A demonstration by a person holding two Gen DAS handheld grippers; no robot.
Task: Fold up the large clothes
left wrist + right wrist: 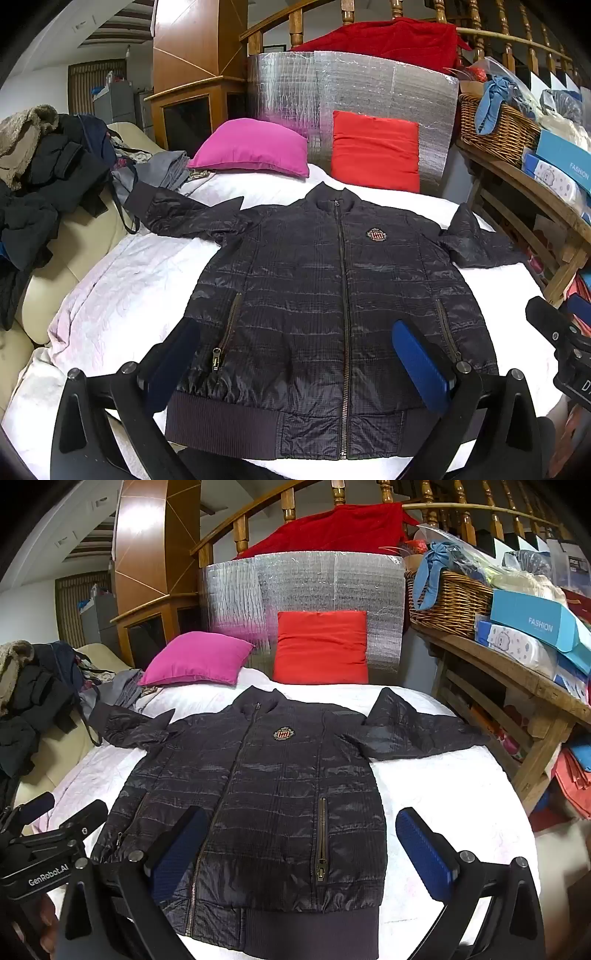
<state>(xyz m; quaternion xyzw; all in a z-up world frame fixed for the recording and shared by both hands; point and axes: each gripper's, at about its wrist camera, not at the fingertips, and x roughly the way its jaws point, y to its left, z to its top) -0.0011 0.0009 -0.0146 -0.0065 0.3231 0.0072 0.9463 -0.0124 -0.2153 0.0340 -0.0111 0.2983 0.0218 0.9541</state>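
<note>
A dark quilted zip jacket (325,295) lies flat, front up and zipped, on a white bed cover (122,280). Its sleeves spread out to both sides and its ribbed hem is nearest me. It also shows in the right wrist view (266,794). My left gripper (299,362) is open and empty, hovering above the jacket's lower front near the hem. My right gripper (306,849) is open and empty above the jacket's lower right part, with its right finger (424,853) over the bed cover (443,786).
A pink pillow (255,147) and a red pillow (375,149) lean on a silver foil panel (332,85) at the bed's head. Dark clothes (44,177) are piled on a beige sofa at left. A wooden bench (517,686) with a wicker basket (443,598) and boxes stands at right.
</note>
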